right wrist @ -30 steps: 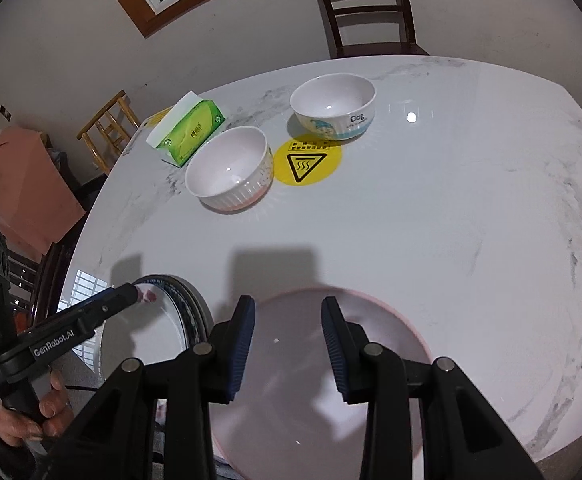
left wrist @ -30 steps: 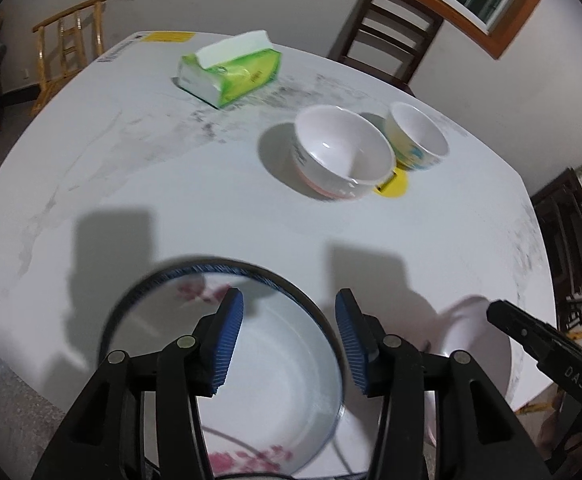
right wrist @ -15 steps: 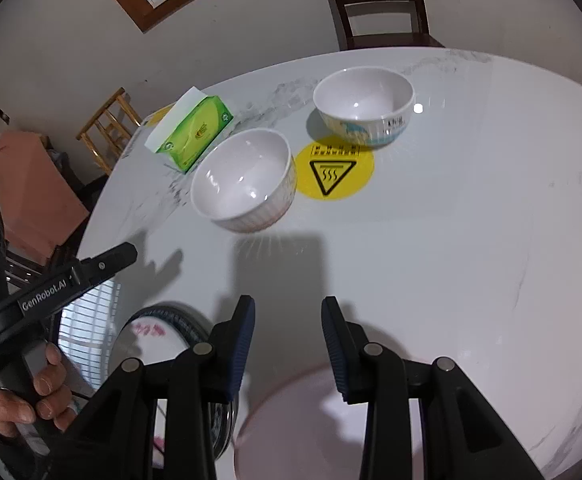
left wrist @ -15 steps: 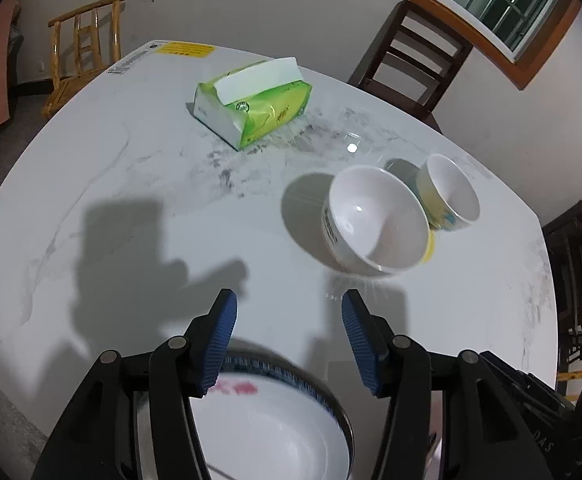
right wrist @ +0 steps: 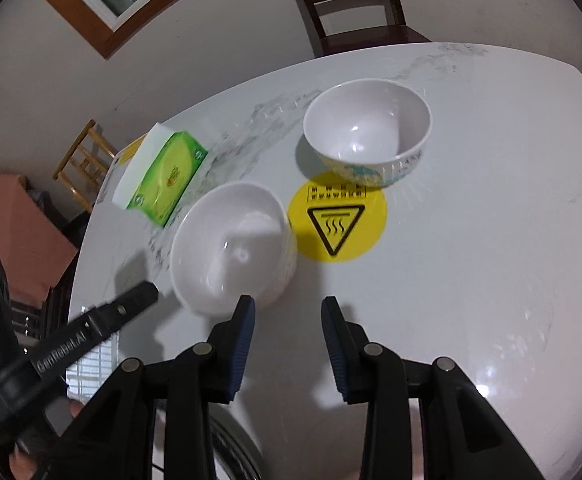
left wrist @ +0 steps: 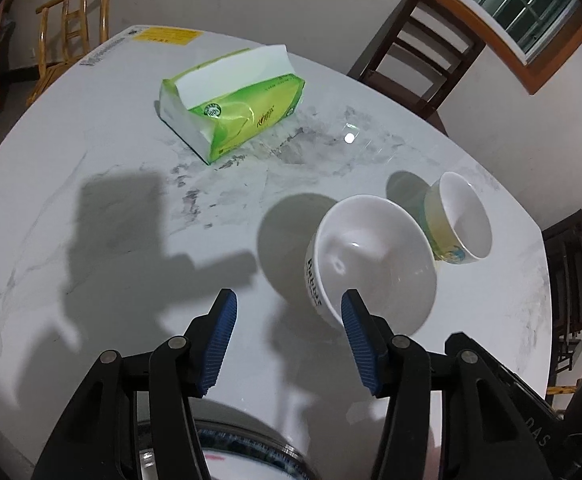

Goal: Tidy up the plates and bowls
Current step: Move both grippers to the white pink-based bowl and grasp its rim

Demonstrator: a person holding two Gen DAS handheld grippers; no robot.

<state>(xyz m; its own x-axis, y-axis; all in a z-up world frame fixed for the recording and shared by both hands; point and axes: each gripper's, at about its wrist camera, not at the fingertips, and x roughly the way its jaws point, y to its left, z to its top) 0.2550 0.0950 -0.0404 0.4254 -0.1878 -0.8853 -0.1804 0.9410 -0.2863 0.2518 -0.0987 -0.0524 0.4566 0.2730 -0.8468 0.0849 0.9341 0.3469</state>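
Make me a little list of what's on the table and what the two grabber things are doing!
table: white marble top
near bowl: plain white bowl, empty, upright
far bowl: patterned bowl, empty, touching the edge of the yellow warning sticker
tissues: green tissue pack, lying behind the bowls
plate: blue-rimmed plate, at the near edge, mostly hidden
left gripper: jaws open, empty, just in front of the plain white bowl
right gripper: jaws open, empty, between that bowl and the sticker

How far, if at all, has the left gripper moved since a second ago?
Yes: the left gripper has advanced from over the plate toward the plain white bowl.
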